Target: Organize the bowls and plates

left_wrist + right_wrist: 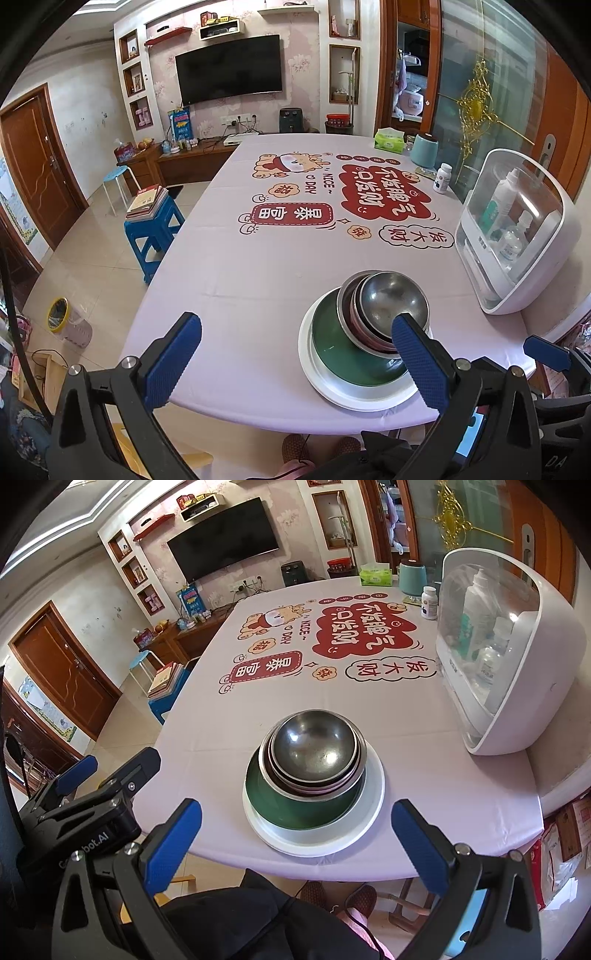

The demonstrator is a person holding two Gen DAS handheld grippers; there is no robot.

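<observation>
On the worktop (424, 775), near its front edge, sits one stack: a white plate (369, 812), a green bowl (295, 812) on it, and about three nested steel bowls (316, 751) on top. Right of the stack stands a white cabinet (517, 664) holding bottles. Beyond the stack nothing blocks the way. Left tongs (295, 354) and right tongs (295, 834) both gape wide, holding nothing.

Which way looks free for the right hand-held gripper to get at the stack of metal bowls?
Probably straight ahead, yes. The right hand-held gripper is open and faces the metal bowls, nested on the green plate; only bare tablecloth surrounds the stack.
</observation>
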